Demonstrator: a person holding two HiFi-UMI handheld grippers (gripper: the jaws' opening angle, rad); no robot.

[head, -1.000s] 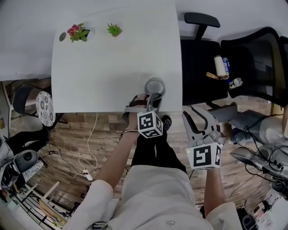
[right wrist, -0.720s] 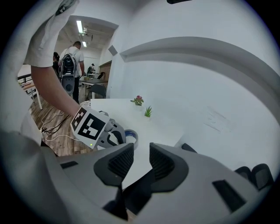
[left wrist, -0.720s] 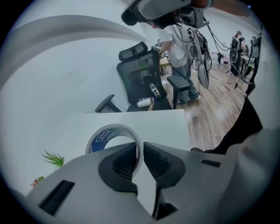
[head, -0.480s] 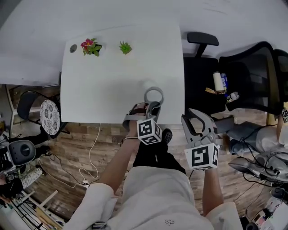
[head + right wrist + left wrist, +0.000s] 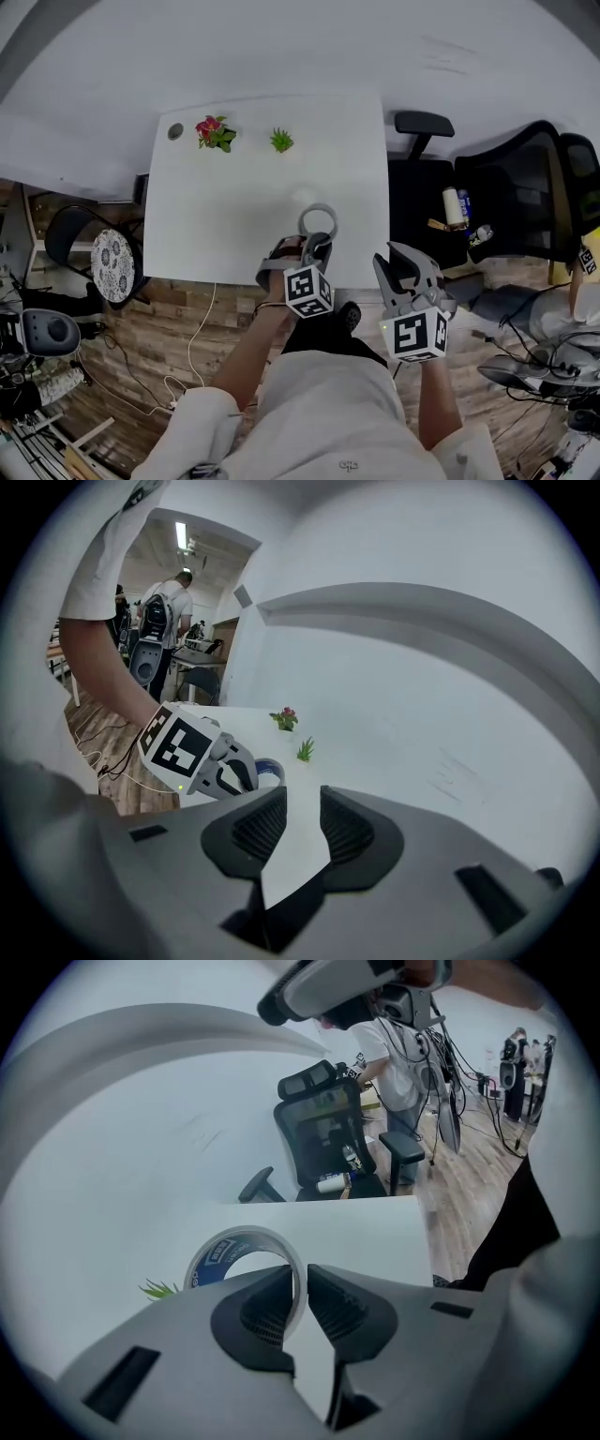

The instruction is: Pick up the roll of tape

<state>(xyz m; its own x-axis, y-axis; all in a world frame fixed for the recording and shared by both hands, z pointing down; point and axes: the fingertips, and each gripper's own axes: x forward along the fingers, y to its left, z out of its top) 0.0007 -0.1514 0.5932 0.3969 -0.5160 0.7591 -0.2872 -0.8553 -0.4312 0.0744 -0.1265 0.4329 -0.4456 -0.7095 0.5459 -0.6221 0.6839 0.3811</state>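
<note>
The roll of tape (image 5: pixel 319 206) is a clear ring with a blue-printed core, and it hangs above the near edge of the white table (image 5: pixel 234 202). My left gripper (image 5: pixel 317 240) is shut on the ring's near wall. In the left gripper view the tape (image 5: pixel 232 1247) stands upright, its wall pinched between the ribbed pads (image 5: pixel 265 1309). My right gripper (image 5: pixel 405 270) hovers off the table's right front corner, open and empty. In the right gripper view its jaws (image 5: pixel 302 829) stand a little apart, and the left gripper (image 5: pixel 199 757) with the tape (image 5: pixel 272 770) shows beyond them.
Two small potted plants (image 5: pixel 215 132) (image 5: pixel 281 142) and a round disc (image 5: pixel 175 131) sit at the table's far side. Black office chairs (image 5: pixel 427 202) holding a bottle (image 5: pixel 455 206) stand to the right. A chair with a patterned cushion (image 5: pixel 112 264) is at the left. Cables lie on the wood floor.
Both grippers have risen, the left one carrying the tape up off the table. The head view now takes in more of the room, so the table looks smaller.
</note>
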